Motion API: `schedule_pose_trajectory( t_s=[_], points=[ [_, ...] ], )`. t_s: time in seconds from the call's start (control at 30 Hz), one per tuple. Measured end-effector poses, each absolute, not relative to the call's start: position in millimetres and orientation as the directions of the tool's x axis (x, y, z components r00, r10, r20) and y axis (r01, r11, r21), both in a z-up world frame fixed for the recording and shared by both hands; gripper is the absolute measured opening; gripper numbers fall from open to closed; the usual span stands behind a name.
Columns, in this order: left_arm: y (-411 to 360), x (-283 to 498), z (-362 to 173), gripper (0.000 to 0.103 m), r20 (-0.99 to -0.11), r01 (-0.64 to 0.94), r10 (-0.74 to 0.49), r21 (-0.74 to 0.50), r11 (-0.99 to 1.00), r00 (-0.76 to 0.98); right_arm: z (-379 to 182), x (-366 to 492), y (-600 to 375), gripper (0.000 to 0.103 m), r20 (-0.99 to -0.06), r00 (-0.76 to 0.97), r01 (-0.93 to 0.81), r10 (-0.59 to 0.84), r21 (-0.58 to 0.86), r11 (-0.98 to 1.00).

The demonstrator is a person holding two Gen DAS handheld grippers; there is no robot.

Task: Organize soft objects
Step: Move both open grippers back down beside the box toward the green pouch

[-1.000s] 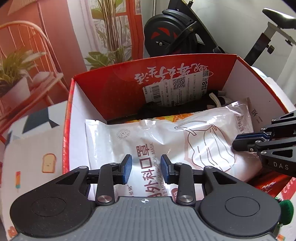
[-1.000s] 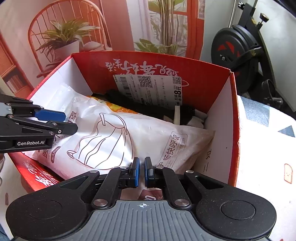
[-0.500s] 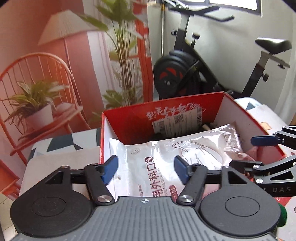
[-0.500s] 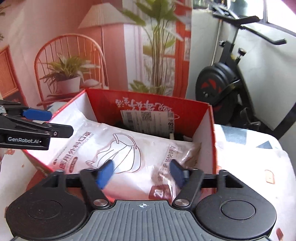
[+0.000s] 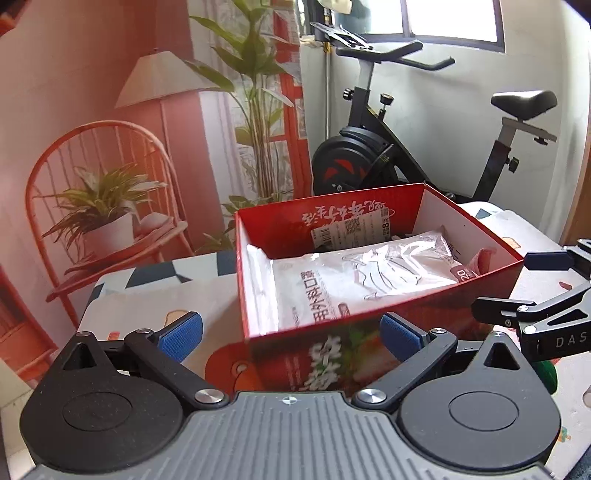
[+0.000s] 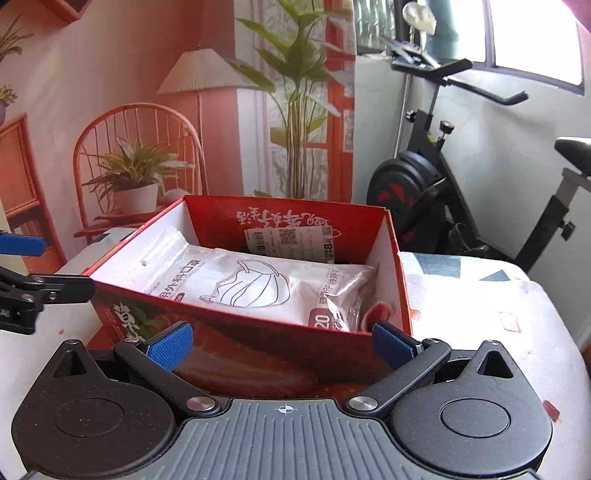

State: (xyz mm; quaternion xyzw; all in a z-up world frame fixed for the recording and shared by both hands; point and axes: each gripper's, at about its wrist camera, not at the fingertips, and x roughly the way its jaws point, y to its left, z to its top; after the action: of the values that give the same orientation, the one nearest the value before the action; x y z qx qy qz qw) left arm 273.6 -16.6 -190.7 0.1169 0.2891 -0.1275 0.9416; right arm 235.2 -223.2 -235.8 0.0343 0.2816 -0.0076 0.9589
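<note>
White plastic mask pack (image 5: 354,284): lodged in red cardboard box (image 6: 258,350). Left gripper (image 5: 290,332), right gripper (image 6: 280,341): jaws opening, nothing held; to be withdrawn clear of rim.

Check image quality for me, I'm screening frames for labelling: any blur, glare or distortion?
Left wrist view: red box near wall is motion-smeared, window blown out, bike bowed by fisheye. Right wrist view: sharper; glare on the mask packet, bright window.
</note>
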Motion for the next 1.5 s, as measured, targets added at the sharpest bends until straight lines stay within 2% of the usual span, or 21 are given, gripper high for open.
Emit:
schedule_pose_trajectory(
  t_s=[0.33,0.6,0.97,1.5],
  points=[
    [5,252,-207,0.103,-0.574,0.251,-0.136,0.125,0.960,0.807,-253,207,-207,0.103,-0.554,0.832,0.037,0.001,0.058,0.998],
    [10,242,-232,0.103,-0.612,0.245,-0.130,0.108,0.964,0.780,-275,192,-201,0.102,-0.570,0.820,0.068,-0.044,0.020,0.998],
    [15,235,-259,0.103,-0.632,0.226,-0.122,0.086,0.970,0.765,-307,186,-201,0.102,-0.600,0.800,0.061,-0.018,0.051,0.997],
    [20,233,-286,0.102,-0.668,0.196,-0.115,0.048,0.979,0.736,-336,184,-195,0.102,-0.584,0.811,0.051,0.000,0.072,0.996]
  ],
)
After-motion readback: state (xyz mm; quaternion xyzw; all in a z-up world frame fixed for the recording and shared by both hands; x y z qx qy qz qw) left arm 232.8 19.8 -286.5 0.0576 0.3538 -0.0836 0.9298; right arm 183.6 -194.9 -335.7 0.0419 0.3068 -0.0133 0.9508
